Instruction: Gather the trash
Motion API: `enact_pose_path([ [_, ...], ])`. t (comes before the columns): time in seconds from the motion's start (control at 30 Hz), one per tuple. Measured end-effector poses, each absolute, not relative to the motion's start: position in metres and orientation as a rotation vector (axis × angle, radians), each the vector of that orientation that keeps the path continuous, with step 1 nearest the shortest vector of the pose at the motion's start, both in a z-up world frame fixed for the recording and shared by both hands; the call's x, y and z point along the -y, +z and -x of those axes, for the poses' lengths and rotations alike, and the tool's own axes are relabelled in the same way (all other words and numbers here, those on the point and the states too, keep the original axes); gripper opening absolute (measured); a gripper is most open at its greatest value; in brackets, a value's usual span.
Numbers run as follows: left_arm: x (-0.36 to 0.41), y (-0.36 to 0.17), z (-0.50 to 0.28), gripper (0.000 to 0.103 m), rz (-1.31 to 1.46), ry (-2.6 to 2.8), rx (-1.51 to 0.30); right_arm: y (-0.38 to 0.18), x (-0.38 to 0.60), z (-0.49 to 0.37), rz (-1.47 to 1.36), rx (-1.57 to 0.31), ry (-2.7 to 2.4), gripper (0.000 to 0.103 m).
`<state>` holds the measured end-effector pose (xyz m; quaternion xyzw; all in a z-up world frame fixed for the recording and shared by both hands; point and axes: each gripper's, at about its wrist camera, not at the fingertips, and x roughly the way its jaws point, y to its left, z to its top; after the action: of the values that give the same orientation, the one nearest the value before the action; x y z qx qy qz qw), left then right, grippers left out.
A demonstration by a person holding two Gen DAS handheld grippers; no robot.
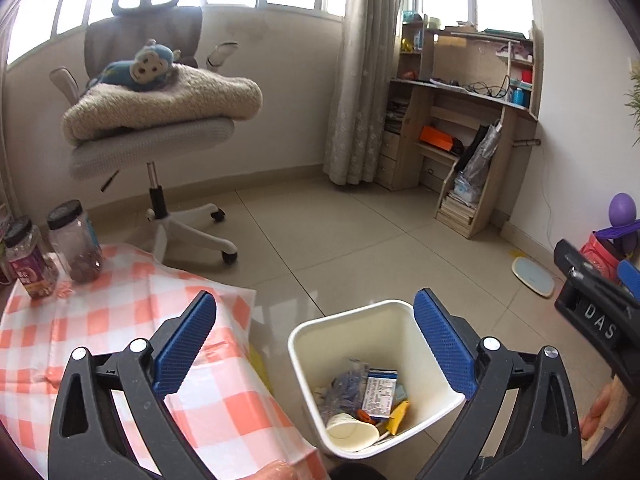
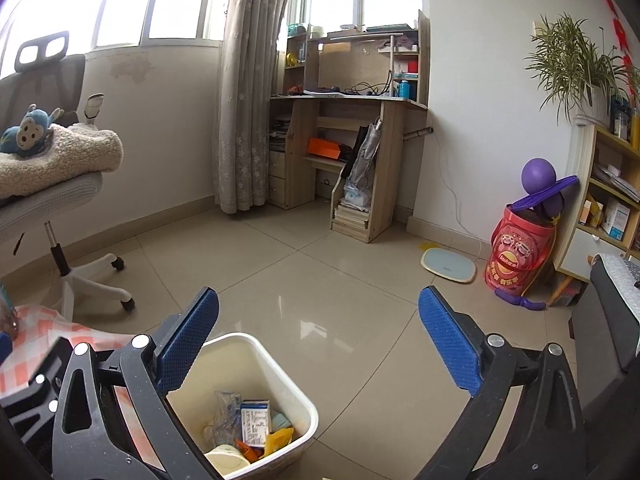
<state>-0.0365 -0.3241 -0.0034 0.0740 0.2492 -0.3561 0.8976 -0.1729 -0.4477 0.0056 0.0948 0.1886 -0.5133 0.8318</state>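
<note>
bin [image 1: 316, 344] on the tiled floor, just beside the table corner — white plastic, open top, already holding a fair pile. inside: a paper cup [image 1: 352, 434] lying on its side, a small printed box [image 1: 380, 394], a crumpled clear wrapper [image 1: 344, 390], a yellow packet [image 1: 398, 416], something small and orange between them. contents sit low, well under the rim.

left gripper [image 1: 314, 344] hangs over the bin and the table edge, blue pads wide apart, nothing between them. right gripper [image 2: 318, 344] likewise spread and empty, its left pad over the bin's near rim, the rest of its span over bare floor. the right tool shows at the far right of the left view, apart from the left one.

table with the orange-and-white checked cloth [image 1: 120, 320]: the visible part carries only two dark-lidded jars [image 1: 76, 240] at the far left corner — these look like kept food, not rubbish, though that is my guess. no loose scraps seen on the cloth, and none on the floor tiles close by. much of the tabletop is out of frame or behind the grippers, so cannot vouch for all of it.

judgement: collecting looks near finished or finished — several pieces binned, both tools empty, nothing obvious left to fetch in either view.
</note>
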Motion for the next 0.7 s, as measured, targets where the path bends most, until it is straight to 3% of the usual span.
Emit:
enact_pose_path([
  [0.33, 0.239, 0.023, 0.050, 0.096, -0.060, -0.604, -0.431, 0.000, 0.398, 0.182, -0.243, -0.375, -0.997, 0.096],
  [0.7, 0.210, 0.011, 0.043, 0.096, -0.067, -0.540, -0.518, 0.002, 0.363, 0.174, -0.200, -0.332, -0.903, 0.096],
])
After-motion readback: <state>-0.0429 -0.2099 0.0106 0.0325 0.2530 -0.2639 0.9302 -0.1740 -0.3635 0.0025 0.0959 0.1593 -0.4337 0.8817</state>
